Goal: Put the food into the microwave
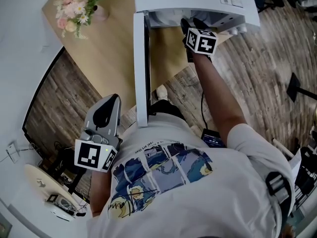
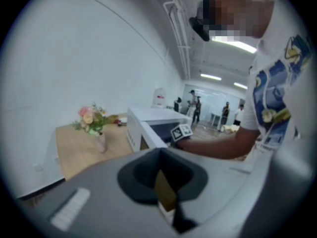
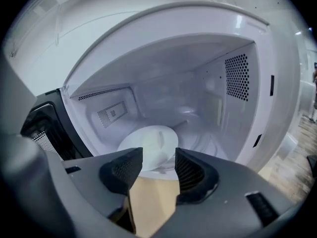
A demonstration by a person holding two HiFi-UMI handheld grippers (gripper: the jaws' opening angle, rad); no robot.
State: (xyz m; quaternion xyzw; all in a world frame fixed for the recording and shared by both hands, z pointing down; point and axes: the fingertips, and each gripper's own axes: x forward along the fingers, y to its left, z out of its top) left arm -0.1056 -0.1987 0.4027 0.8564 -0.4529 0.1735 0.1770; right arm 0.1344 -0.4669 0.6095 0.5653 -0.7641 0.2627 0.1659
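Right gripper view shows a round white plate (image 3: 151, 145) lying flat on the floor of the microwave (image 3: 237, 83), near the middle of the cavity. I cannot tell whether there is food on it, because the surface looks pale and almost bare from this angle. If this plate carries the food, the main step seems done: it is already inside and rests on its own.

The right tongs (image 3: 158, 155) are at the mouth of the cavity, just near of the plate. They are spread apart with nothing between them, and the far part of the plate is seen through the gap. I judge they do not touch it.

Head view shows the door (image 1: 141, 68) wide open at the left of the oven, so closing it is probably what is left.

The left tongs (image 2: 159, 157) are held back near the person's body, well apart from the microwave, pressed together and empty. On the tabletop (image 1: 106, 48), far left, stand some flowers (image 1: 74, 11).
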